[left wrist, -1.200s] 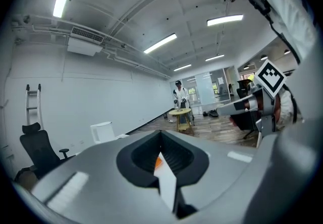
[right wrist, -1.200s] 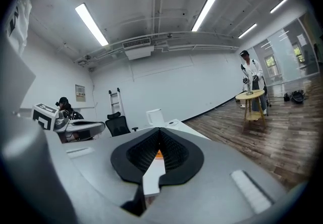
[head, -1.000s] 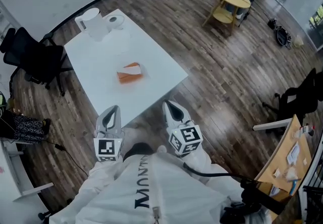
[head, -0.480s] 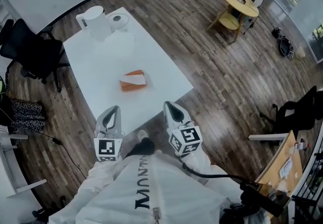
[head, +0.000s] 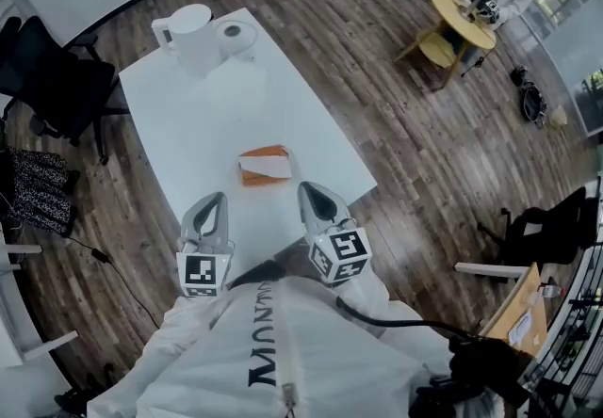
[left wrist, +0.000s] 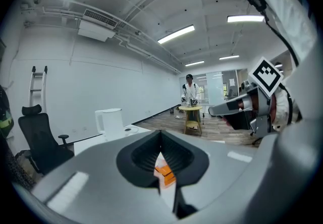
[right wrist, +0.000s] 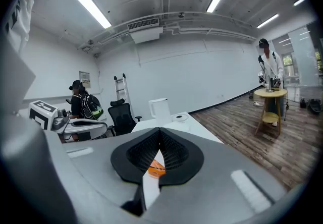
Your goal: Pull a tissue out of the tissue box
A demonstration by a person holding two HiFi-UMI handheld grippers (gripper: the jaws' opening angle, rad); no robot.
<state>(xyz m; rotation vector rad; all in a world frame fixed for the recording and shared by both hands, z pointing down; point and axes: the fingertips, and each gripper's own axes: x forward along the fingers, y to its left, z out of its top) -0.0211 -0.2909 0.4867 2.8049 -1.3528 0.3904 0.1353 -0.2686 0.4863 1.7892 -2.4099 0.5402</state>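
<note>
Left tool (head: pixel 216 200) jaws closed and empty over the near edge of the white surface (head: pixel 198 124), tissue box (head: pixel 264 165) (orange, low, white tissue across its top) on the surface just ahead between both tools, right tool (head: pixel 309 188) likewise closed, empty.

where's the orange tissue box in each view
Head view: tissue box centre, on the white table's near half.
Left gripper view: tissue box low centre, seen through the jaw gap.
Right gripper view: tissue box low centre, through the jaw gap.
Shared landmark: the white kettle behind it.
</note>
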